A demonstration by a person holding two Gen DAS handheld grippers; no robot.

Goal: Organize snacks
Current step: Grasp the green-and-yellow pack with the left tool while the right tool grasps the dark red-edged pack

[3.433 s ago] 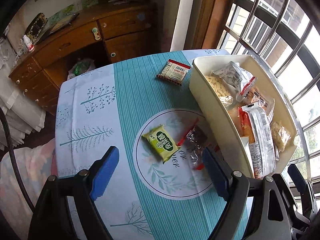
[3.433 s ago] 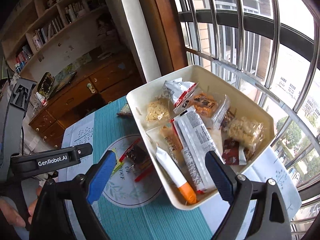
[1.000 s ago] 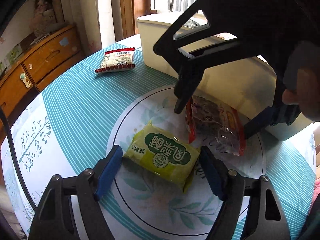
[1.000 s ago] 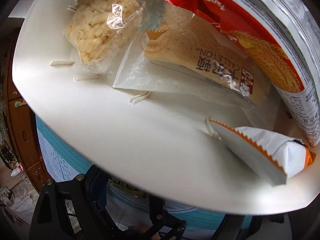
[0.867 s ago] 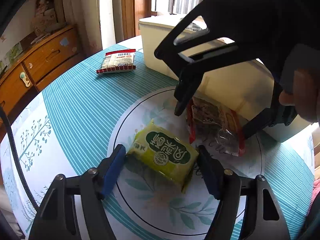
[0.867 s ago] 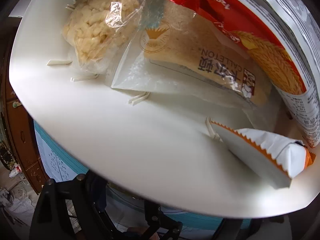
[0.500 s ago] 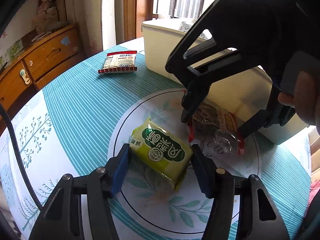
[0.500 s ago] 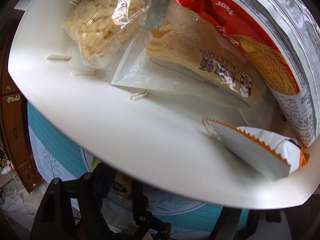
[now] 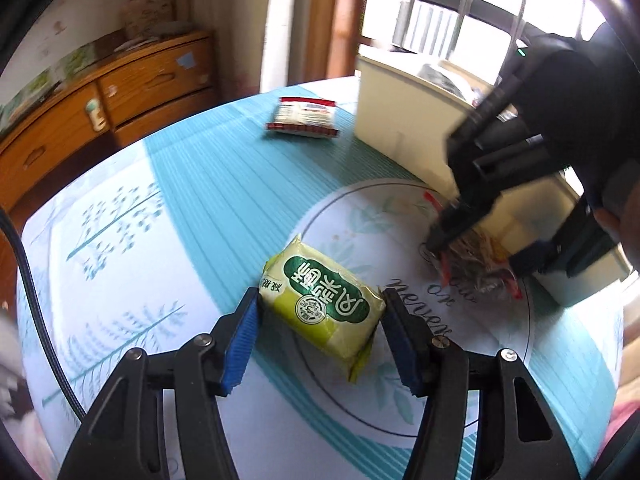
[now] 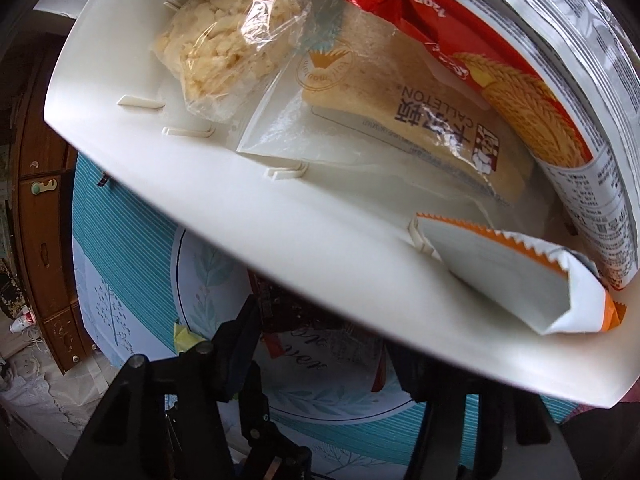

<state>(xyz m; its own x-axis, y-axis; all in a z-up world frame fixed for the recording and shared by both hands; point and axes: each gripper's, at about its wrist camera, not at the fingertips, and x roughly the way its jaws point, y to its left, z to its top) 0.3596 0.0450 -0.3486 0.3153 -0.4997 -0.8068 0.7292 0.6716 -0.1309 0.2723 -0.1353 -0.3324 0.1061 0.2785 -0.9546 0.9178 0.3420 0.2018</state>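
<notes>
Left gripper clamped on one green snack pack over the table, right gripper closing around one clear red-edged packet beside one white bin, one red-trimmed packet lying apart.

On the table, the lime snack packet lies near the middle, with the clear-wrapped snack to its right, against the bin. The bin stands at the far right, and a small packet lies just left of it. In the bin lie a puffed-rice bag, a bread pack to its right and a sachet nearer.
</notes>
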